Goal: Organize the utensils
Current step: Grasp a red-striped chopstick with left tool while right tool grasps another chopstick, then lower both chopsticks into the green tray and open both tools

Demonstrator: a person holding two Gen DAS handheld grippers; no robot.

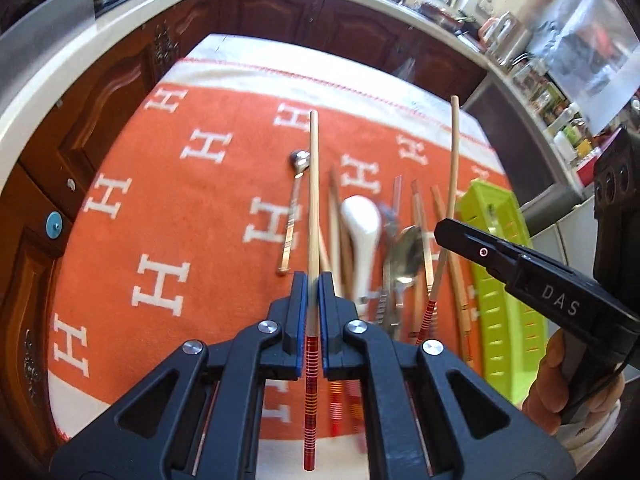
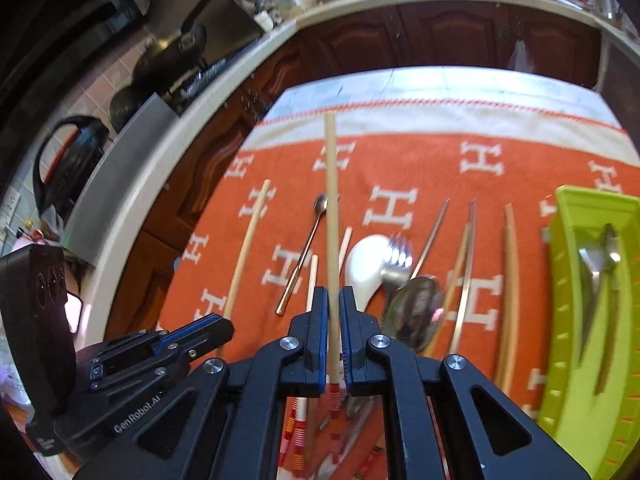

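My left gripper (image 1: pixel 312 280) is shut on a bamboo chopstick (image 1: pixel 313 184) with a red striped end, held above the orange cloth. My right gripper (image 2: pixel 333 294) is shut on a second such chopstick (image 2: pixel 330 200); it also shows in the left wrist view (image 1: pixel 451 184) beside the right gripper (image 1: pixel 444 236). On the cloth lie several more chopsticks (image 2: pixel 510 276), a white ceramic spoon (image 2: pixel 366 264), a fork (image 2: pixel 396 264), a large metal spoon (image 2: pixel 416 316) and a small long-handled spoon (image 2: pixel 304 256). A lime green utensil tray (image 2: pixel 560 320) at the right holds metal cutlery (image 2: pixel 600 272).
The orange cloth with white H letters (image 1: pixel 160 208) covers the table. Dark wooden cabinets (image 1: pixel 280 12) and a pale countertop (image 2: pixel 140 148) curve around behind it. The green tray (image 1: pixel 504 288) lies along the table's right edge. A black kettle (image 2: pixel 68 160) stands on the counter at left.
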